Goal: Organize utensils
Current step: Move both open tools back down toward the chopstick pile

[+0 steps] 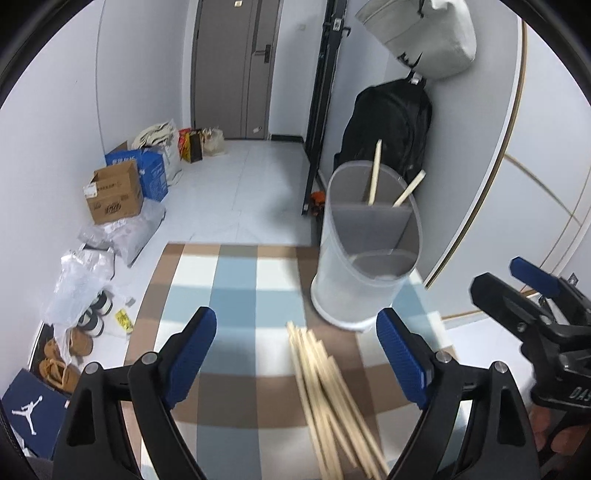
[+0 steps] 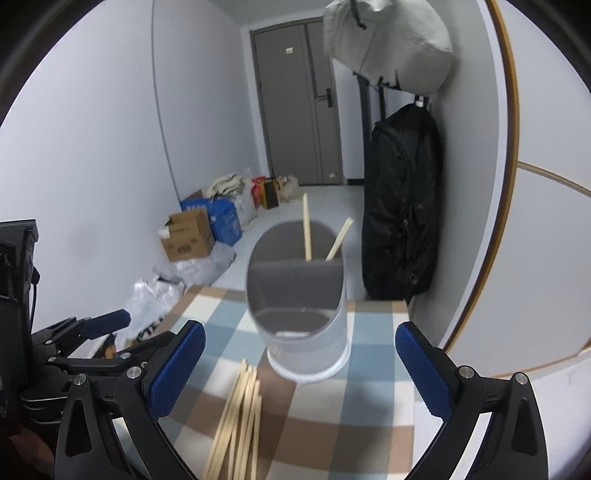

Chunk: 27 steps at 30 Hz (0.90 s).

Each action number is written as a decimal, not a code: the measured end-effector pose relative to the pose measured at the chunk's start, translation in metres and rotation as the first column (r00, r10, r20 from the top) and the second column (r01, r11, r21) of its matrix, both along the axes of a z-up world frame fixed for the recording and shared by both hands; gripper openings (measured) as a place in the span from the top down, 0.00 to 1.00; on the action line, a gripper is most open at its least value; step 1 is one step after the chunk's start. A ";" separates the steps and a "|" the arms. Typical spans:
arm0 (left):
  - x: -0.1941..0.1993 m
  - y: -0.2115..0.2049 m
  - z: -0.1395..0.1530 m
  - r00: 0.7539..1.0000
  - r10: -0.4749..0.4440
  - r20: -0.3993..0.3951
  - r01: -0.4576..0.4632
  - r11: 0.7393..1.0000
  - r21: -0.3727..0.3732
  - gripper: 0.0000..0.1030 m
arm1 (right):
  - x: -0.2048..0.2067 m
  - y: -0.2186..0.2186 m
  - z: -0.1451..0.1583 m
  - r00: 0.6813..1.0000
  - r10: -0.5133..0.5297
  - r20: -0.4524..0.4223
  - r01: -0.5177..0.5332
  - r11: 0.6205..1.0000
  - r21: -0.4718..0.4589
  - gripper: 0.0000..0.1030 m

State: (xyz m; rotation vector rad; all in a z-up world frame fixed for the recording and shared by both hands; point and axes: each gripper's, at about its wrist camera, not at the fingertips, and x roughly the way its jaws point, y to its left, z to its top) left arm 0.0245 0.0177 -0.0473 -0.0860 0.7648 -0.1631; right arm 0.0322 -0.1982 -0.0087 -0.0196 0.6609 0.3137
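A bundle of several wooden chopsticks [image 1: 332,398] lies on the checked tablecloth [image 1: 236,288], near the front; it also shows in the right wrist view [image 2: 240,413]. A translucent grey utensil holder [image 1: 365,254] with a divider stands behind them, with two chopsticks [image 1: 375,173] upright in its far compartment; the holder shows in the right wrist view too [image 2: 303,314]. My left gripper [image 1: 299,354] is open above the bundle, holding nothing. My right gripper [image 2: 301,362] is open and empty, in front of the holder.
The table abuts a white wall with a wood trim [image 1: 517,147] on the right. A black backpack [image 1: 391,122] and a grey bag [image 1: 424,33] hang behind the holder. Boxes [image 1: 114,195], bags and shoes [image 1: 74,350] crowd the floor at left.
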 end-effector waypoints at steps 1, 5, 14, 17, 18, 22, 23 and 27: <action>-0.002 0.003 -0.004 1.000 0.005 -0.009 -0.005 1.000 -0.001 0.17 | -0.002 0.000 -0.004 1.000 -0.003 -0.013 0.003 1.000 -0.004 0.00; -0.001 0.013 -0.027 0.997 0.025 -0.078 -0.024 1.000 0.007 0.17 | -0.004 0.002 -0.023 0.995 0.003 -0.101 -0.004 1.000 -0.015 0.00; 0.012 0.009 -0.069 0.963 0.022 -0.270 0.002 0.996 0.089 0.17 | 0.004 0.014 -0.060 0.966 0.052 -0.255 -0.068 0.996 -0.056 0.01; 0.015 0.007 -0.074 0.953 0.004 -0.301 0.019 0.997 0.075 0.17 | 0.011 0.013 -0.071 0.948 0.035 -0.317 -0.051 0.998 -0.043 0.01; 0.015 0.007 -0.075 0.951 0.001 -0.311 0.021 0.997 0.070 0.17 | 0.014 0.013 -0.075 0.943 0.025 -0.333 -0.045 0.998 -0.053 0.01; 0.022 0.005 -0.081 0.937 -0.012 -0.350 0.027 0.999 0.040 0.17 | 0.020 0.015 -0.082 0.935 -0.006 -0.353 -0.030 0.995 -0.095 0.01; 0.023 0.004 -0.081 0.935 -0.014 -0.354 0.030 0.999 0.040 0.17 | 0.021 0.015 -0.082 0.935 -0.014 -0.354 -0.027 0.994 -0.108 0.01; 0.024 -0.003 -0.080 0.934 -0.033 -0.357 0.047 0.998 0.029 0.17 | 0.027 0.017 -0.087 0.931 -0.043 -0.362 -0.014 0.988 -0.155 0.01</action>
